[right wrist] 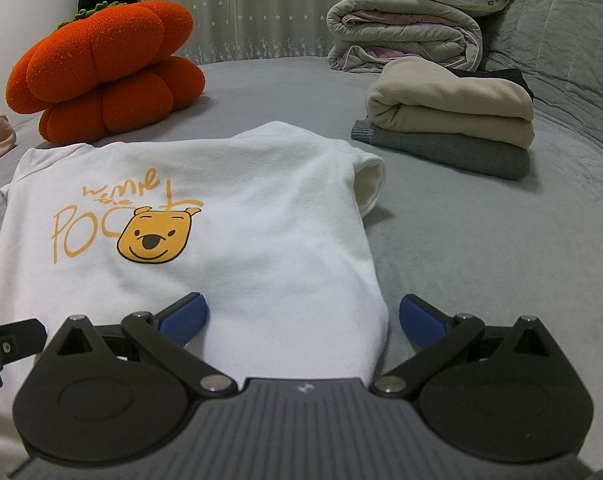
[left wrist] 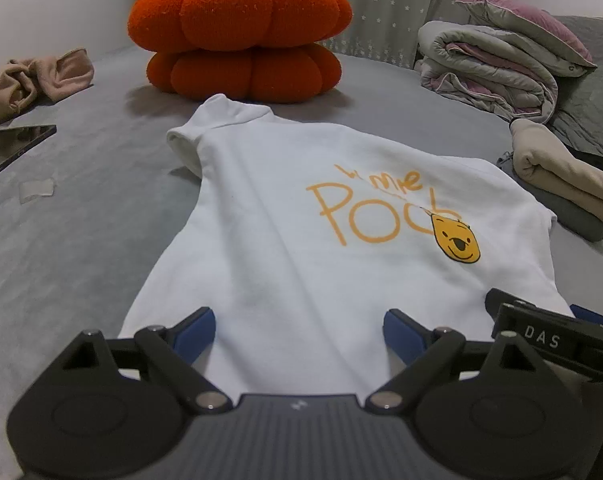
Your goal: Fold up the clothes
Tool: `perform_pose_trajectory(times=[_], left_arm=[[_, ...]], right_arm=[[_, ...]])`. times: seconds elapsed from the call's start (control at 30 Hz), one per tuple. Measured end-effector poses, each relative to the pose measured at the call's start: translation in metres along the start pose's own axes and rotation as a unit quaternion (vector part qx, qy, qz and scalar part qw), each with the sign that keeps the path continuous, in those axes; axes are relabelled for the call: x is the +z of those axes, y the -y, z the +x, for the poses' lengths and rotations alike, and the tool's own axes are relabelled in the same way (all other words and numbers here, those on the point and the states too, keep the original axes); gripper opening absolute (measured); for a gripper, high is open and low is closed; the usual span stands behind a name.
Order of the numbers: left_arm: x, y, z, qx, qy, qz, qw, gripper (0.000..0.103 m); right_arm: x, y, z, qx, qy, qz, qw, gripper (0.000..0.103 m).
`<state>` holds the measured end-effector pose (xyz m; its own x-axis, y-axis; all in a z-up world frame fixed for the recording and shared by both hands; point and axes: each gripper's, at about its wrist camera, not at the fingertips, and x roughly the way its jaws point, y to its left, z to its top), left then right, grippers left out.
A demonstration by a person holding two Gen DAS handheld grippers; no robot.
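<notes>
Where the bed's near edge meets the onlooker: two handheld grippers side by side, both aimed down over a garment's near hem.
Left gripper (left wrist: 299,330): jaws spread wide, blue pads (left wrist: 197,330) well apart, nothing between them but the cloth lying beneath; not clamped on it.
Right gripper (right wrist: 303,320): jaws likewise wide apart over the shirt's near right corner, gripping nothing; its body bears white lettering "DAS" in the left view.
White sweatshirt (left wrist: 293,240): lies flat on the grey bedsheet (right wrist: 481,240), print side up, sleeves tucked under at both sides.
Print: orange handwriting reading roughly "Pooh", small script above it not fully legible, with a yellow bear face (right wrist: 155,236).
Folded stack (right wrist: 449,120): beige garment on a grey one, near the shirt's right side.
Orange pumpkin cushion (left wrist: 237,28): beyond the shirt's far edge.
Pink crumpled garment (left wrist: 33,80): far left.
Rolled quilt (right wrist: 405,28): far right, pillow on top.
</notes>
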<state>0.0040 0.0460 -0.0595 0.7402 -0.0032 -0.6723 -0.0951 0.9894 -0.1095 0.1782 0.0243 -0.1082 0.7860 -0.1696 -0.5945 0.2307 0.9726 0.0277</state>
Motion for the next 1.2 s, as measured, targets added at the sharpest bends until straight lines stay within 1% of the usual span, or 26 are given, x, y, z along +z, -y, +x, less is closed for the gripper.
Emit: perform_pose_trajectory(times=[1.2], left_arm=[[0.0019, -0.0022, -0.0003, -0.005, -0.005, -0.005, 1.0000, 0.093]], right_arm=[[-0.0002, -0.0003, 0.0000, 0.000, 0.000, 0.001, 1.000, 0.103]])
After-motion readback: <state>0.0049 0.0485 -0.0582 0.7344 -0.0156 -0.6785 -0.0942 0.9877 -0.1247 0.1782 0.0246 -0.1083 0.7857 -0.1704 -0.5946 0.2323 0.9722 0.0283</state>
